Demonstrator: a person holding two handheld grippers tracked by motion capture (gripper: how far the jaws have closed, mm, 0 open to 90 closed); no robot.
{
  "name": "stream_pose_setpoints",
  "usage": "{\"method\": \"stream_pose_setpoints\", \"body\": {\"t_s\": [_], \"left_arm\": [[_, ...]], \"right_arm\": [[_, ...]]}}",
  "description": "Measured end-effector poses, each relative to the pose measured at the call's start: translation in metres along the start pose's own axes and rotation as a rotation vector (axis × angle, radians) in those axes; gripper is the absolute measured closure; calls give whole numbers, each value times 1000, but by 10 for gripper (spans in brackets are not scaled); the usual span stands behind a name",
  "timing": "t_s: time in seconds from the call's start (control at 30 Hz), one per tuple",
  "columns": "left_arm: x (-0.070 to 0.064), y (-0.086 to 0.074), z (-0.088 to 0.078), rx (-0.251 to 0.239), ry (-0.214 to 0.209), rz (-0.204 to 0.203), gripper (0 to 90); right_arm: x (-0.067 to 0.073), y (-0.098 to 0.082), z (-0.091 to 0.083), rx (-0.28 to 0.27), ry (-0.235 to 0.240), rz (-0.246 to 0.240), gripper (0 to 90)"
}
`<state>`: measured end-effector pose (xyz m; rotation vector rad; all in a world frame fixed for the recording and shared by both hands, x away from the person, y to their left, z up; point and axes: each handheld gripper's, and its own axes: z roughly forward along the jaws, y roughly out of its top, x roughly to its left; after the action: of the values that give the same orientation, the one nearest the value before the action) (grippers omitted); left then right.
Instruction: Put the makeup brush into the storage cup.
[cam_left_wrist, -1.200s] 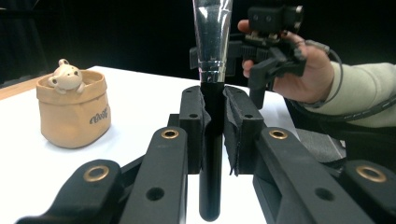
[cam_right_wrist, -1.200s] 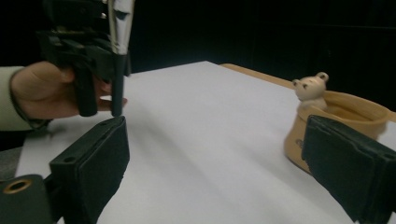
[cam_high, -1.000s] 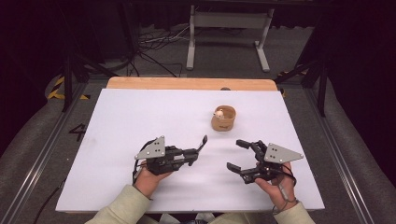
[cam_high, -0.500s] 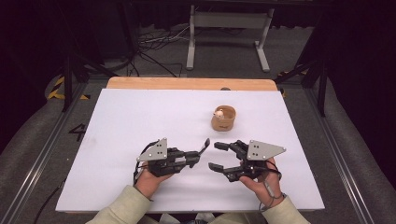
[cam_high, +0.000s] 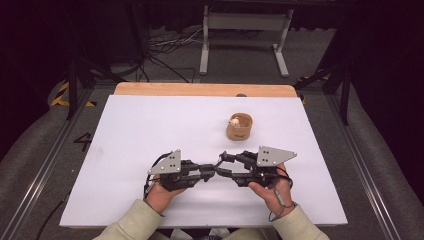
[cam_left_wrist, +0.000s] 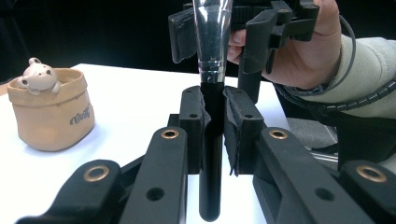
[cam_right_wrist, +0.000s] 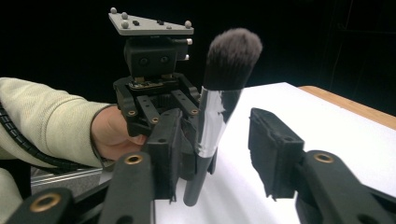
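In my left gripper view, low in the middle of the frame, my left gripper (cam_left_wrist: 214, 126) is clamped on the black handle of a makeup brush with a shiny silver ferrule and a dark bristle head (cam_left_wrist: 212, 56); the ferrule rises to the top edge, where the bristles are cut off. My right gripper view supplies that missing part: the rounded bristle head sits in the upper middle of the frame, and the brush (cam_right_wrist: 212, 121) stands between the jaws of my right gripper (cam_right_wrist: 219, 149), close against the left one and clear of the right one. Those jaws have just been closing, with the brush between them but not yet pinched. From the high view the two grippers meet tip to tip in the lower centre (cam_high: 216, 169), on the white table (cam_high: 150, 125); the brush itself is too small there to make out. Farther off, right of centre, stands a small tan sack-shaped holder (cam_high: 239, 128) with a little pale bear figure (cam_left_wrist: 39, 74) peeking over its rim.
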<state>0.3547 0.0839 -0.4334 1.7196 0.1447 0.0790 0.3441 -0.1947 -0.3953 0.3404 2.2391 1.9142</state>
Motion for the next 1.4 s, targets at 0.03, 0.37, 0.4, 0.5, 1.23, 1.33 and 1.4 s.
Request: {"method": "stream_pose_setpoints", "body": {"t_s": [0.03,0.37,0.4,0.5,1.23,1.33,1.4], "left_arm": [[0,0,0,0,-3,0,789],[-2,0,2,10,0,20,789],[-2,0,2,11,-1,23,789],[-3,0,2,11,-3,19,789],[-7,9,-6,38,4,-28,542],[-7,10,-11,37,17,-43,434],[-7,10,-14,36,21,-47,382]], "right_arm": [[0,0,1,-3,3,-2,584],[-1,-2,6,2,28,6,693],[0,-2,7,-1,31,8,702],[-1,-2,6,-8,38,12,737],[-1,7,4,7,69,34,754],[-3,11,3,17,64,24,754],[-5,14,2,24,55,22,754]]}}
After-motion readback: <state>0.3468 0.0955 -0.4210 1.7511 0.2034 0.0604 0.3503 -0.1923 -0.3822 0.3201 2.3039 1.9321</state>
